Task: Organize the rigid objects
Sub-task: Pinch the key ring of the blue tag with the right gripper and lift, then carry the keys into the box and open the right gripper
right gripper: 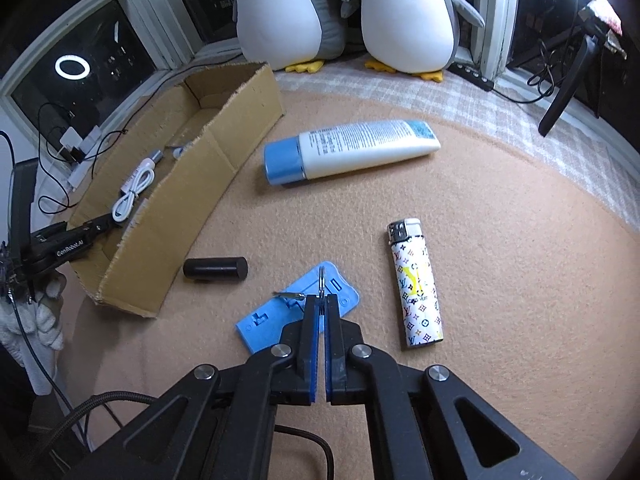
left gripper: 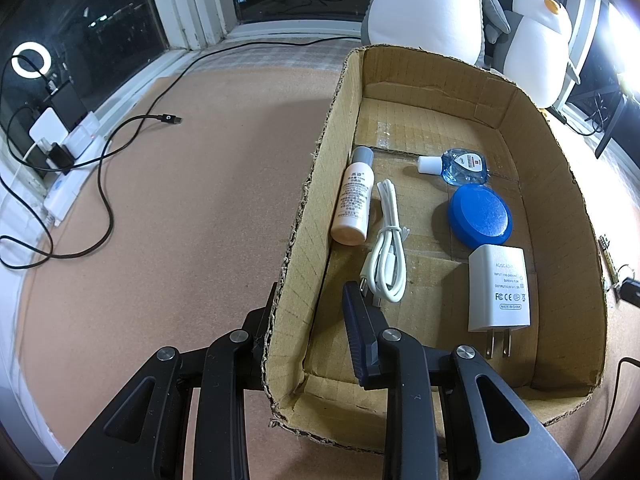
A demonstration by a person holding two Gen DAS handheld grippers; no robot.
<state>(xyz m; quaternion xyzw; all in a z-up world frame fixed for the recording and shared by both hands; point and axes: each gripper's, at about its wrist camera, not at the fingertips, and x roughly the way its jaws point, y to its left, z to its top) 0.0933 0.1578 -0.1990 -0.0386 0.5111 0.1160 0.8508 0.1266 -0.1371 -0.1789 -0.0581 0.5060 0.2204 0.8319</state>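
Note:
A cardboard box (left gripper: 556,152) holds a small white bottle (left gripper: 354,200), a coiled white cable (left gripper: 386,248), an eye-drop bottle (left gripper: 460,164), a round blue lid (left gripper: 480,216) and a white charger (left gripper: 500,288). My left gripper (left gripper: 310,304) straddles the box's left wall (left gripper: 304,216), one finger inside, one outside, closed on it. My right gripper (right gripper: 321,300) is shut on a metal key ring (right gripper: 321,280) over a blue plastic plate (right gripper: 298,306). A patterned lighter (right gripper: 416,284), a black cylinder (right gripper: 216,269) and a white tube with a blue cap (right gripper: 352,150) lie on the mat.
Two plush penguins (right gripper: 404,12) stand at the back by the window. A black cable (left gripper: 108,152) and a power strip (left gripper: 68,152) lie left of the box. The box (right gripper: 180,196) sits left of my right gripper, with the left gripper (right gripper: 72,240) at its near end.

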